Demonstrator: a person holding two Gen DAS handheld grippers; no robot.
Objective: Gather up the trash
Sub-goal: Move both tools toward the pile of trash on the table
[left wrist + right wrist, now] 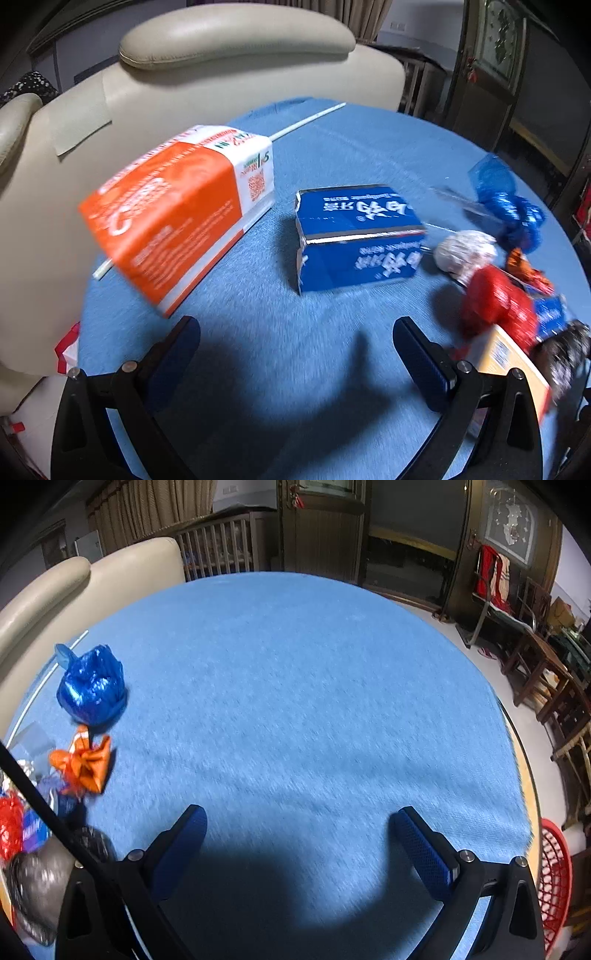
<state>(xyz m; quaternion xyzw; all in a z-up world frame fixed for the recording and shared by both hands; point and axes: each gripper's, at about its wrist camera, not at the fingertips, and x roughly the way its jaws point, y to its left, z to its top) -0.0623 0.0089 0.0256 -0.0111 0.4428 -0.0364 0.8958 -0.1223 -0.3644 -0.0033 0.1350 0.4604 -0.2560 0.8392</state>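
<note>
In the left wrist view my left gripper [295,332] is open and empty above the blue tablecloth [351,147]. Ahead lie an orange-and-white carton [177,210] at the left and a torn blue box [354,236] in the middle. At the right are a blue plastic bag [509,206], a white crumpled wad [465,251], a red wrapper [498,299] and an orange wrapper [524,266]. In the right wrist view my right gripper [299,816] is open and empty over bare cloth. The blue bag [92,686] and orange wrapper [83,764] lie far left.
A beige leather sofa [229,62] stands behind the round table. A white straw [306,120] lies at the far edge. A yellow box [509,362] and dark crumpled trash [569,350] sit at the right. A red basket [554,878] stands beside the table's right edge; wooden chairs [546,672] beyond.
</note>
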